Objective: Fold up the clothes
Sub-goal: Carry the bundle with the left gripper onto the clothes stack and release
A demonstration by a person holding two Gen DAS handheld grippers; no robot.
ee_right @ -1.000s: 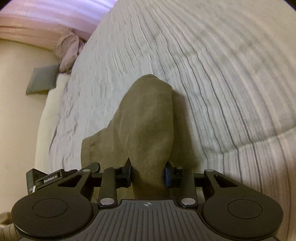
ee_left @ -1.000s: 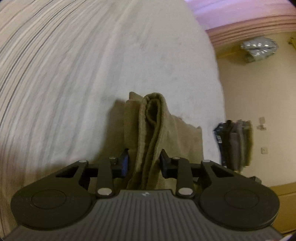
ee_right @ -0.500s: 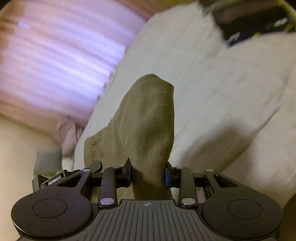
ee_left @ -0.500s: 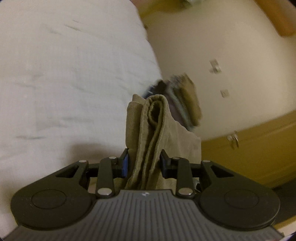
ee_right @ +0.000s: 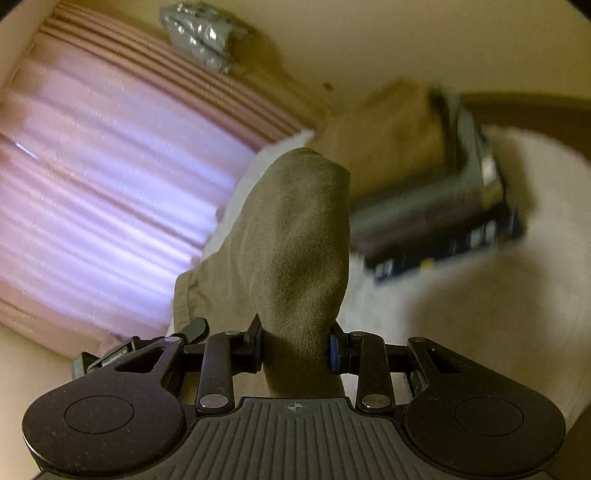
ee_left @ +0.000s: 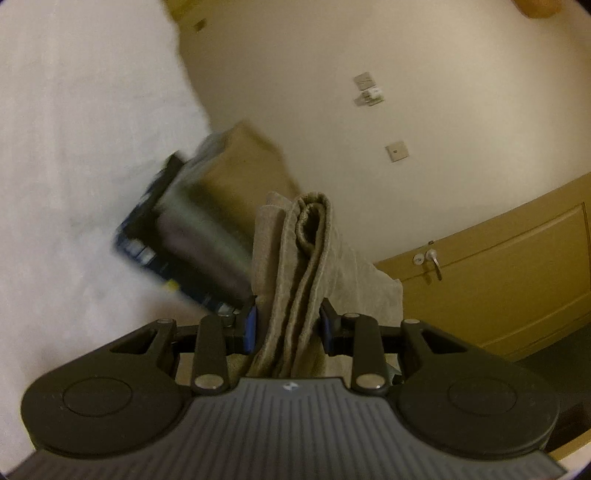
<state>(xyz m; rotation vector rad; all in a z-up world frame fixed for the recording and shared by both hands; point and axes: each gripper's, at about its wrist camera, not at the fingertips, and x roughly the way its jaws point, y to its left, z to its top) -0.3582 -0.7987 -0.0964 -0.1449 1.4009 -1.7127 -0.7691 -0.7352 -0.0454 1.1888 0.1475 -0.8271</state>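
Note:
A folded olive-brown garment (ee_left: 306, 266) stands up between the fingers of my left gripper (ee_left: 288, 325), which is shut on its layered edge. The same garment (ee_right: 299, 236) fills the middle of the right wrist view, where my right gripper (ee_right: 295, 350) is shut on its rounded fold. Both grippers carry it in the air above the white bed (ee_left: 74, 147). A blurred stack of folded clothes (ee_left: 199, 229) lies on the bed just beyond the garment, its top piece tan. In the right wrist view the stack of folded clothes (ee_right: 436, 192) shows to the right of the garment.
A cream wall (ee_left: 406, 110) with switch plates (ee_left: 397, 152) rises behind the bed. A yellow-brown door (ee_left: 498, 280) with a handle sits lower right. Pink curtains (ee_right: 110, 166) cover the left of the right wrist view, with a silver bundle (ee_right: 201, 35) above them.
Both grippers have lifted and swung with the garment still held. The bed surface has slid away, and the stack of folded clothes, the wall and the curtains have come into view.

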